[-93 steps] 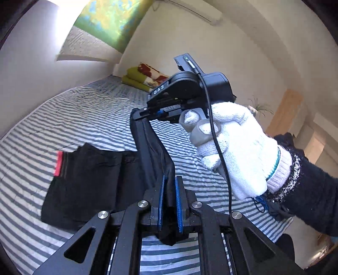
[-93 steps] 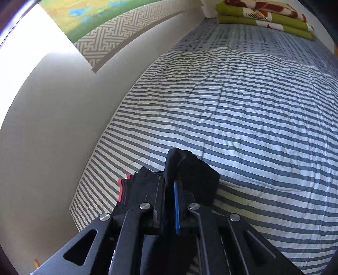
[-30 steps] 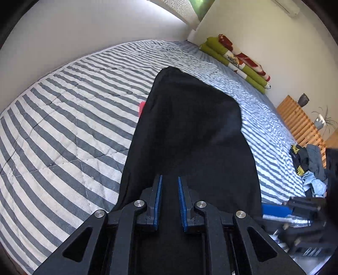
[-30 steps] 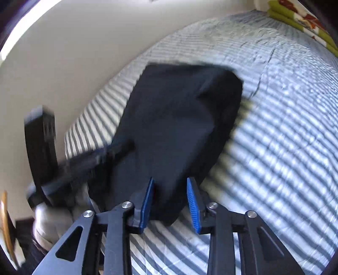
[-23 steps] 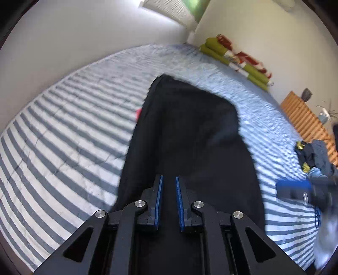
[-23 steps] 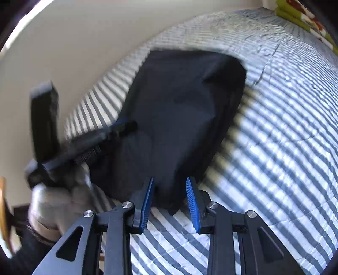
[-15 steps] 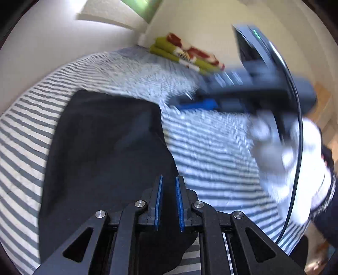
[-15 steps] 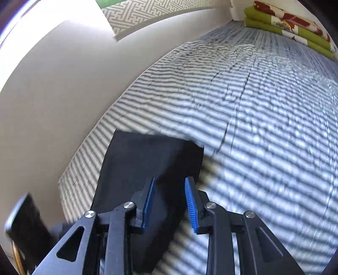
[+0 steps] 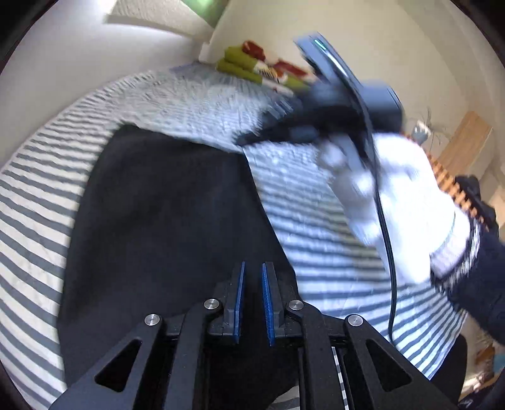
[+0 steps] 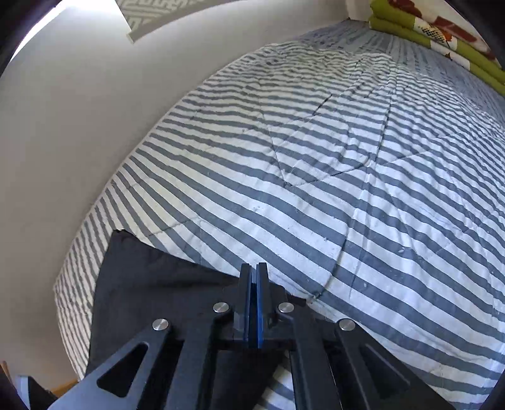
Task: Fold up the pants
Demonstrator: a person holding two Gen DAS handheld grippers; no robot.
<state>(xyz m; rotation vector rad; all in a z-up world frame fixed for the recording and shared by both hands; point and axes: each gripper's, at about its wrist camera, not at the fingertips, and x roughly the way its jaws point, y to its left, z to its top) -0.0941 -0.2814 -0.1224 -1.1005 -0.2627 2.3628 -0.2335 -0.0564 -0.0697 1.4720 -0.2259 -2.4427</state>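
The black pants (image 9: pixel 164 214) lie folded flat on the striped bed (image 9: pixel 322 202). My left gripper (image 9: pixel 253 299) sits at their near edge with its blue pads a narrow gap apart. Dark cloth fills that gap, so it is shut on the pants. In the right wrist view the pants (image 10: pixel 151 284) reach up to my right gripper (image 10: pixel 253 274), which is shut with its pads pressed together and nothing visible between them. In the left wrist view the right gripper (image 9: pixel 252 138) is blurred near the pants' far right corner, held by a white-gloved hand (image 9: pixel 394 195).
The striped quilt (image 10: pixel 347 176) stretches far beyond the pants. A white wall (image 10: pixel 63 126) runs along the bed's left side. Folded green and red blankets (image 10: pixel 442 28) lie at the far end. A wooden slatted piece (image 9: pixel 457 186) stands off to the right.
The right gripper's jaws have gone from open to shut, and it has moved across the pants to their far corner. The left view has swung, so the pants now lie to its left.
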